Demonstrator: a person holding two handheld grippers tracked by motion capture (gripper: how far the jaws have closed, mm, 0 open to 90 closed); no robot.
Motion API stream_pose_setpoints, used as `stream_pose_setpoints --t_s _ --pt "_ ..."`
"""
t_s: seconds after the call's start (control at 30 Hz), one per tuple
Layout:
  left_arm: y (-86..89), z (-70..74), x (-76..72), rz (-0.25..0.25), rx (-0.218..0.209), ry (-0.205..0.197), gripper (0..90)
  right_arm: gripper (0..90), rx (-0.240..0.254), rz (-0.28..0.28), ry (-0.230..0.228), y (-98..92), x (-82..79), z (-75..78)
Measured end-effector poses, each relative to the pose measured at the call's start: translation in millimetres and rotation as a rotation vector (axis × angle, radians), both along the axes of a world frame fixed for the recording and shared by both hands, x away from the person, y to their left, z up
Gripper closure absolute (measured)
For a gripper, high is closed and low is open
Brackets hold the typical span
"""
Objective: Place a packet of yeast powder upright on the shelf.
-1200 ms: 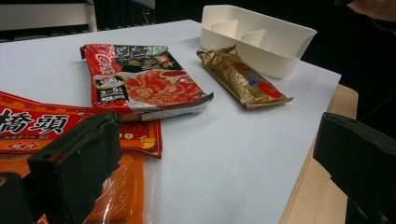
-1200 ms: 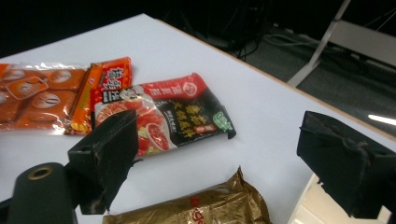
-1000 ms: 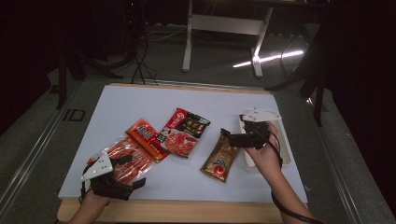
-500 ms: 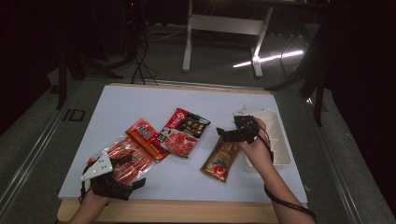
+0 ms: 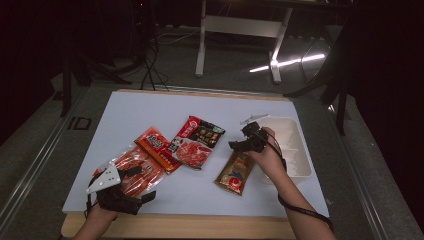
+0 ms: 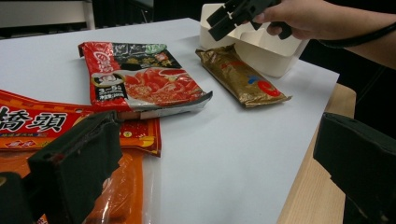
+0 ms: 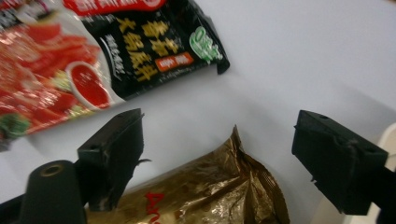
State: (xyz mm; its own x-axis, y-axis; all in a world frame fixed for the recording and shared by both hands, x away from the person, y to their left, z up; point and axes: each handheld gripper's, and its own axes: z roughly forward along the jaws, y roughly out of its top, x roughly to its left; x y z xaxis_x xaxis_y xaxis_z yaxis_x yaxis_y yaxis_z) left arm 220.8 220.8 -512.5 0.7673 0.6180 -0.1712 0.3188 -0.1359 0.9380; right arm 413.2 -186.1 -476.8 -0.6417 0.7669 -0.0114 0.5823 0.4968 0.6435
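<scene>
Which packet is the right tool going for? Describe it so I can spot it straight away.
Start at the white tray on the right side of the table. Lying against its left wall is a gold foil pouch with red print, and the open right tool hovers over its far end. It is the one gold packet; the others, to its left, are red, orange or black.

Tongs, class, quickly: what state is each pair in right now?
Left tongs: open, holding nothing.
Right tongs: open, above the gold packet, not gripping it.
</scene>
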Motion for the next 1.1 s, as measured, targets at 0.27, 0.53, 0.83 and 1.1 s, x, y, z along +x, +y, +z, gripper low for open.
stream_pose_setpoints --t_s 0.27,0.53,0.83,1.1 --pt "0.0 0.2 0.4 -0.002 -0.003 0.002 1.3 25.6 -0.083 -0.017 0.075 9.3 15.4 -12.1" --pt "-0.6 -0.5 0.4 -0.005 0.002 0.007 1.3 31.9 -0.141 -0.033 0.136 12.9 24.0 -20.0" --pt "-0.4 -0.2 0.7 -0.004 -0.004 0.007 1.3 46.6 -0.184 -0.054 0.213 15.0 30.9 -27.0" --pt "-0.9 -0.6 0.6 -0.008 0.008 0.008 1.3 69.0 -0.217 -0.047 0.305 19.0 37.0 -36.6"
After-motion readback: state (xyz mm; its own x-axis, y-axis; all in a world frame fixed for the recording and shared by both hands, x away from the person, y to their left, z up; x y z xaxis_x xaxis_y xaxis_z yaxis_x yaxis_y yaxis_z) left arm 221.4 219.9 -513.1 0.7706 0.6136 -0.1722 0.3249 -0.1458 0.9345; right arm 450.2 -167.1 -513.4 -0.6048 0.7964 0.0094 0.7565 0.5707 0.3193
